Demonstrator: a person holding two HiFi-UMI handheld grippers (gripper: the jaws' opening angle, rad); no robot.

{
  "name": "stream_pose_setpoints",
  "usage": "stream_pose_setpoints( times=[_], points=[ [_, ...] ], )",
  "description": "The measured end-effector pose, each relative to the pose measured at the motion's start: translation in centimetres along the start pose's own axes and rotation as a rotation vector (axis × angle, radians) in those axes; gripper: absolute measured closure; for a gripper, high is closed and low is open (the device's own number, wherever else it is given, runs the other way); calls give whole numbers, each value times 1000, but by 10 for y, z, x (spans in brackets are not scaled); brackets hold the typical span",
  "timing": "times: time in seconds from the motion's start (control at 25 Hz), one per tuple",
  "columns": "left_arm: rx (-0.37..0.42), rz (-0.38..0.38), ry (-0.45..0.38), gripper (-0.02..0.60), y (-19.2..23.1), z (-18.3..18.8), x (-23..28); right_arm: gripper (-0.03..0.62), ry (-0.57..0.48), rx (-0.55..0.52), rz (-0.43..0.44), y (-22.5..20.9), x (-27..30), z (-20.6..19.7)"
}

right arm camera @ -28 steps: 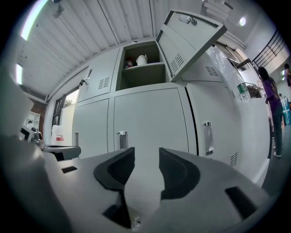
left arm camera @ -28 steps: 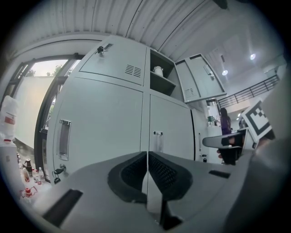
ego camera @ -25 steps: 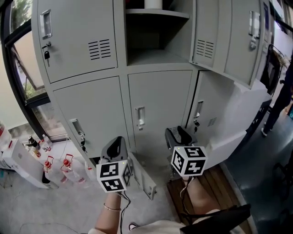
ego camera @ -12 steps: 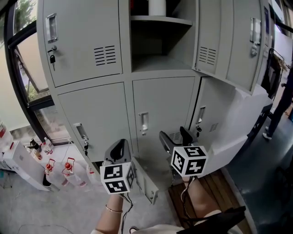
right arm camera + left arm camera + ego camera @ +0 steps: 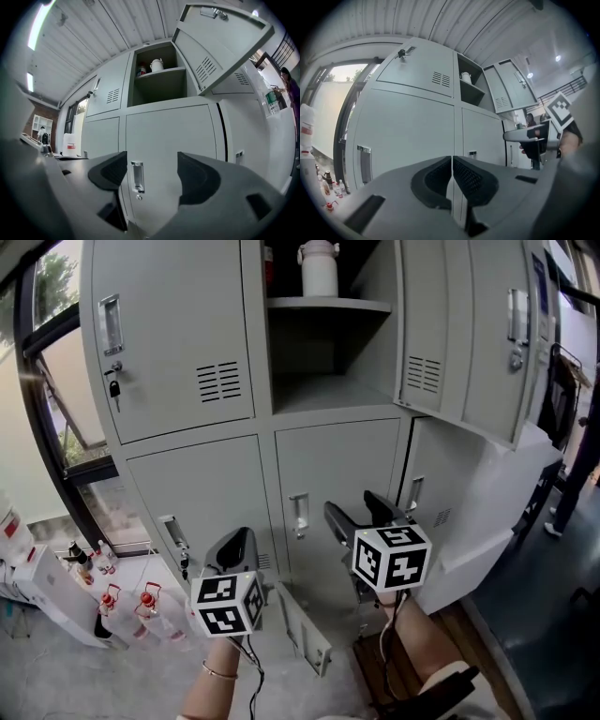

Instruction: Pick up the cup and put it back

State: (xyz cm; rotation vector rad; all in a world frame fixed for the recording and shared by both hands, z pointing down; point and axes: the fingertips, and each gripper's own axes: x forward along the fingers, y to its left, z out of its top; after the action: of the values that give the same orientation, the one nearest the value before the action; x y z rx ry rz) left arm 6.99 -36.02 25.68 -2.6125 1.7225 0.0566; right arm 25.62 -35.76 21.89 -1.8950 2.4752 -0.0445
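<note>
A white lidded cup (image 5: 319, 268) stands on the upper shelf of the open grey locker (image 5: 328, 390), also seen as the cup (image 5: 156, 65) in the right gripper view and the cup (image 5: 465, 77) in the left gripper view. My left gripper (image 5: 239, 545) is held low before the lower locker doors, its jaws shut on nothing (image 5: 452, 161). To its right, my right gripper (image 5: 356, 510) stands open and empty (image 5: 152, 171). Its jaws have just been opening wide and then came in a little, with nothing between them. Both grippers are far below the cup.
The locker's door (image 5: 469, 324) hangs open at the upper right. A loose metal door panel (image 5: 300, 629) leans on the floor below the grippers. Bottles (image 5: 122, 606) stand on the floor at left, wooden boards (image 5: 375, 681) lie at right. A person (image 5: 581, 446) stands at far right.
Both grippers have risen in front of the lockers. The right gripper's jaws went from nearly closed to wide apart. The head view has tilted up, bringing the cup on its shelf into sight.
</note>
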Motion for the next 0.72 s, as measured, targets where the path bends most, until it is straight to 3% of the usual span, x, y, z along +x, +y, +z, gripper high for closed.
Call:
stream_pose_setpoints(
  times=[0.36, 0.72],
  points=[
    [14, 1, -77, 568, 13, 63, 6, 275, -62, -82, -26, -5, 12, 62],
    [105, 24, -119, 568, 18, 111, 9, 276, -117, -137, -42, -3, 23, 127]
  ],
)
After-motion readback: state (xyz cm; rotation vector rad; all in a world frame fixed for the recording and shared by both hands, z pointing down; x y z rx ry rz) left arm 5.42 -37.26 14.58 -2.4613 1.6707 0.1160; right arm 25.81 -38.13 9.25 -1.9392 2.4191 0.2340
